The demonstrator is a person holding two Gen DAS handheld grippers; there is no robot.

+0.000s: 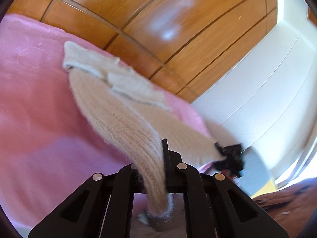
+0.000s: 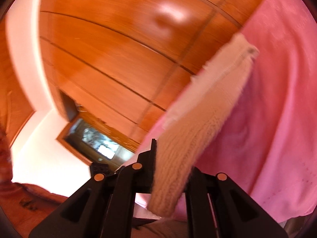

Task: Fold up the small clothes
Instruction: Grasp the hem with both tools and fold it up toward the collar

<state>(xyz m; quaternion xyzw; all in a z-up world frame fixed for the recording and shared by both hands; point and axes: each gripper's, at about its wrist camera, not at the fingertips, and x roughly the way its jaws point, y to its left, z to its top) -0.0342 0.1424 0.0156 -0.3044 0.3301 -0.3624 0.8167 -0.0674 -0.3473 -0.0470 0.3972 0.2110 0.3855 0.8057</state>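
A cream fuzzy knit garment (image 1: 122, 109) lies stretched over the pink bedspread (image 1: 35, 99). My left gripper (image 1: 156, 158) is shut on one knit edge of it, and the cloth hangs down between the fingers. The right gripper shows in the left wrist view (image 1: 229, 150), clamped on the garment's far corner. In the right wrist view, my right gripper (image 2: 168, 158) is shut on the same garment (image 2: 208, 99), which runs away taut toward the upper right over the bedspread (image 2: 277, 119). Both views are motion-blurred.
A wooden panelled wardrobe (image 1: 158, 19) stands behind the bed. A white wall or cabinet (image 1: 267, 89) is to the right. In the right wrist view, a dark doorway or mirror (image 2: 95, 140) sits low in the wood panelling (image 2: 118, 49).
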